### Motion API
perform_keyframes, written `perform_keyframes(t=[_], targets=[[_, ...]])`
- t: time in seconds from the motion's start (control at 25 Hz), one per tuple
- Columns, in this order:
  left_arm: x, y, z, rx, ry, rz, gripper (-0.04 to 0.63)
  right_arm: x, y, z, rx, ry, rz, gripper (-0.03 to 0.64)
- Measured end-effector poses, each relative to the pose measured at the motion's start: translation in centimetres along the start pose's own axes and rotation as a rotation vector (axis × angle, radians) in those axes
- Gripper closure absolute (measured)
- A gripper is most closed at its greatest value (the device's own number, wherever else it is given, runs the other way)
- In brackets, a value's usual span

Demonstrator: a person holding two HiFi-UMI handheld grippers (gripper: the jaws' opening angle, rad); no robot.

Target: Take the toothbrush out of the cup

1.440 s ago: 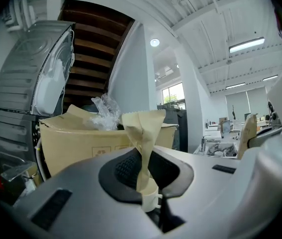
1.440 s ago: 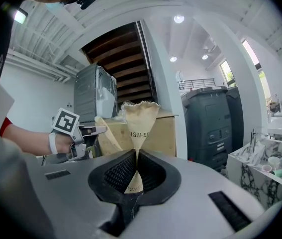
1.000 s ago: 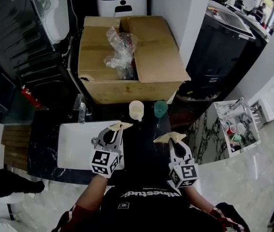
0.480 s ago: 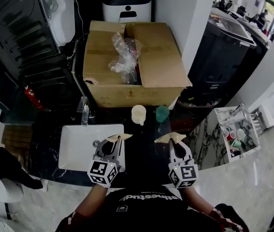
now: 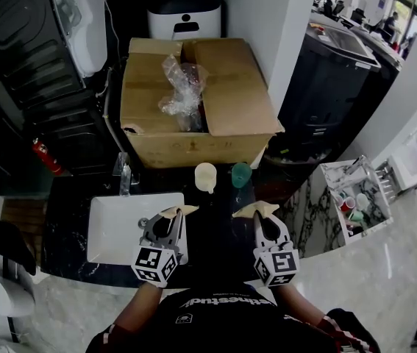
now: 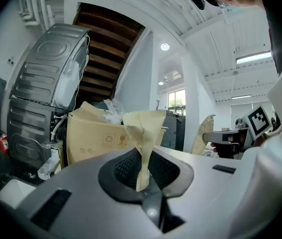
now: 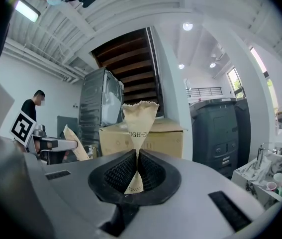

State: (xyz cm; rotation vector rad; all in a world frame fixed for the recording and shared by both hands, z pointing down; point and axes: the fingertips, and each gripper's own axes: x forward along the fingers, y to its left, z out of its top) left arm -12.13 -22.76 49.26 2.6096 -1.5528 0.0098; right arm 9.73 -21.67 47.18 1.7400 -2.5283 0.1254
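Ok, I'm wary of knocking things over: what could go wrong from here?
The cream cup and green cup stand close together, so reaching into one may tip the other. No toothbrush shows in either, so the wrong cup might be picked. The left gripper and right gripper are both shut.

Bright ceiling lights (image 7: 187, 27) overhead, dark vignetted corners, fisheye-bent edges, sharp focus
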Motion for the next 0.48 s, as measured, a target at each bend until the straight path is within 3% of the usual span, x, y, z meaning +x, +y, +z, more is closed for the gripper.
perform_keyframes(t=[0.48], targets=[[0.41,-0.02,-0.68,0.011,0.014,-0.012,0.554,-0.1,-0.4,-0.68,-0.006,0.032,-0.008,0.575]])
